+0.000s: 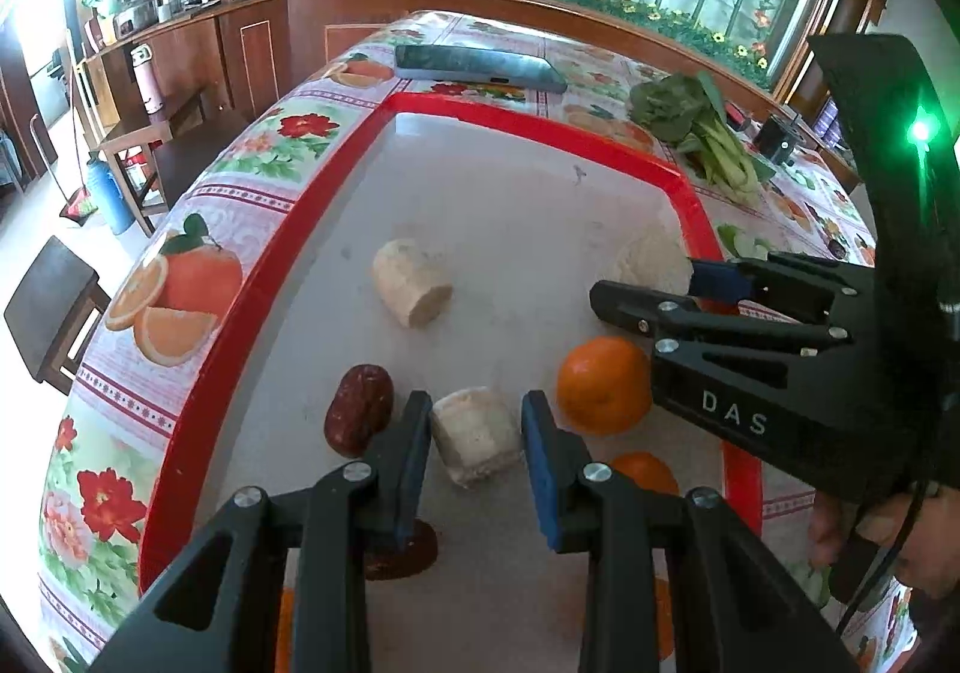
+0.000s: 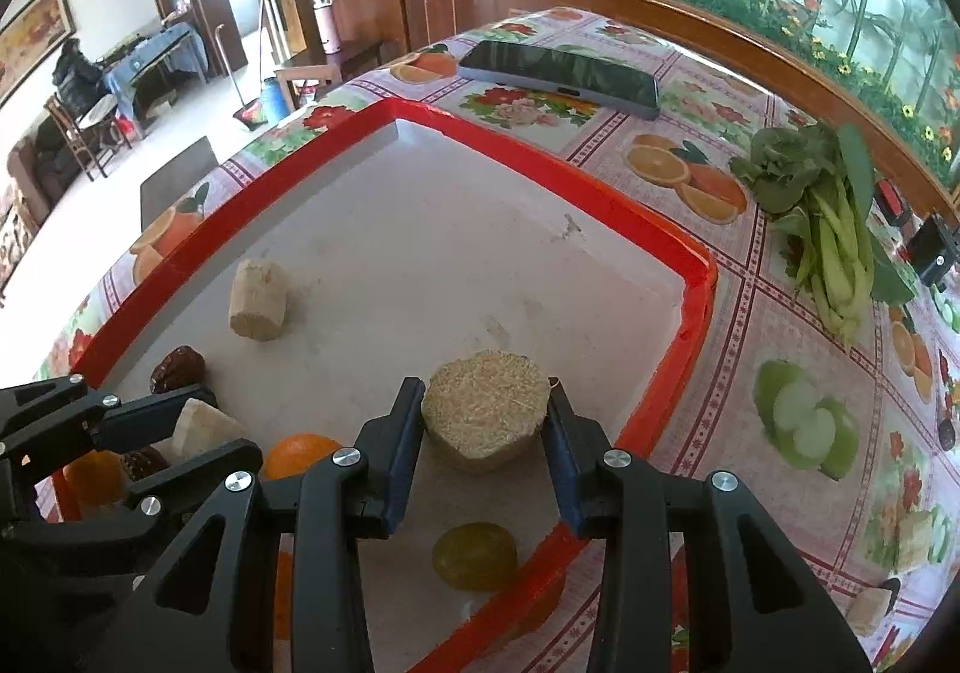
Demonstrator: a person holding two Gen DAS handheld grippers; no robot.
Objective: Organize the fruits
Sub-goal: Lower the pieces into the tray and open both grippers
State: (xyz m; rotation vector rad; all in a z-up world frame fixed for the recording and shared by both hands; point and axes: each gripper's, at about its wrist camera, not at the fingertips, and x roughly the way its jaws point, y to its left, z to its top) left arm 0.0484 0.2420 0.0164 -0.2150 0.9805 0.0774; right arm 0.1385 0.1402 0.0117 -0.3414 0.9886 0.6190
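Observation:
A red-rimmed tray (image 1: 252, 283) holds the fruit. My left gripper (image 1: 477, 436) is open around a pale cut fruit chunk (image 1: 474, 442), with small gaps on both sides. A dark red date (image 1: 359, 409) lies to its left and an orange (image 1: 603, 385) to its right. Another pale chunk (image 1: 411, 289) lies further in. My right gripper (image 2: 483, 427) is shut on a round beige fruit piece (image 2: 485, 418) inside the tray (image 2: 654, 229). A yellow-green fruit (image 2: 476, 556) lies under it. The right gripper also shows in the left wrist view (image 1: 666, 283).
A phone (image 2: 561, 70) lies on the floral tablecloth beyond the tray. A bunch of leafy greens (image 2: 828, 229) lies to the right, with a small black device (image 2: 933, 250) past it. A second orange (image 1: 645, 472) and another date (image 1: 399, 550) sit near the tray's front.

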